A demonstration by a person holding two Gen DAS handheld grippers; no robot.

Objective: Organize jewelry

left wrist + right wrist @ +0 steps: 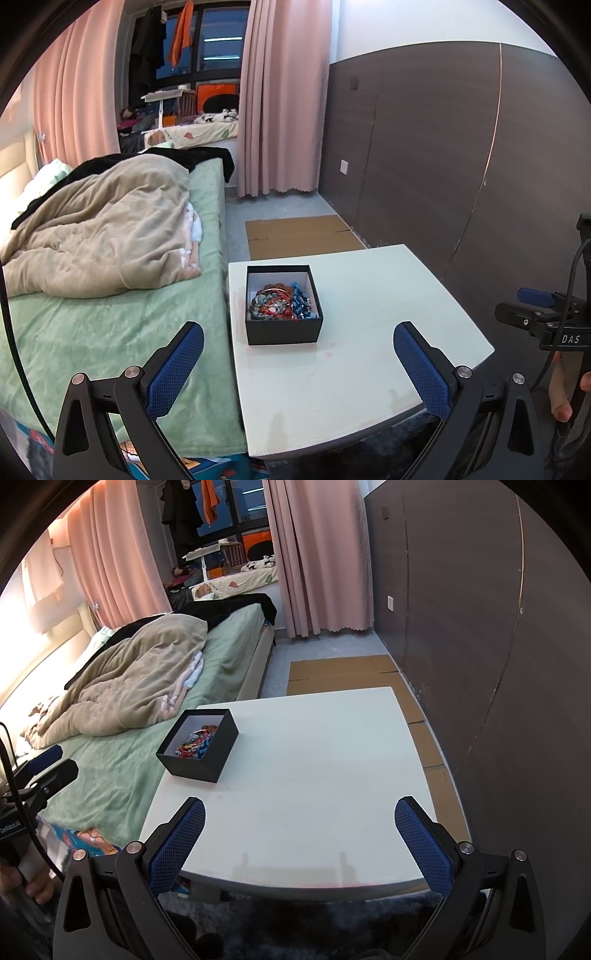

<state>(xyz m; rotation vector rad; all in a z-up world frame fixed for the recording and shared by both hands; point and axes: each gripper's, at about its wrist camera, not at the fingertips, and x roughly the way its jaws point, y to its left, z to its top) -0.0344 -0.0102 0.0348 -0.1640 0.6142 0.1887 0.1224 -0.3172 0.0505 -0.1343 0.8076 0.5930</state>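
A black open box with a white lining stands on the white table, near its left edge beside the bed. Inside lies a tangle of bead bracelets in red, blue, grey and brown. My left gripper is open, just short of the box, with nothing between its blue pads. In the right wrist view the same box sits at the table's left side, its jewelry partly hidden by the wall. My right gripper hangs open over the table's front edge, well right of the box.
A bed with a green sheet and a beige duvet borders the table on the left. Flattened cardboard lies on the floor behind the table. A dark panelled wall runs along the right. Pink curtains hang at the back.
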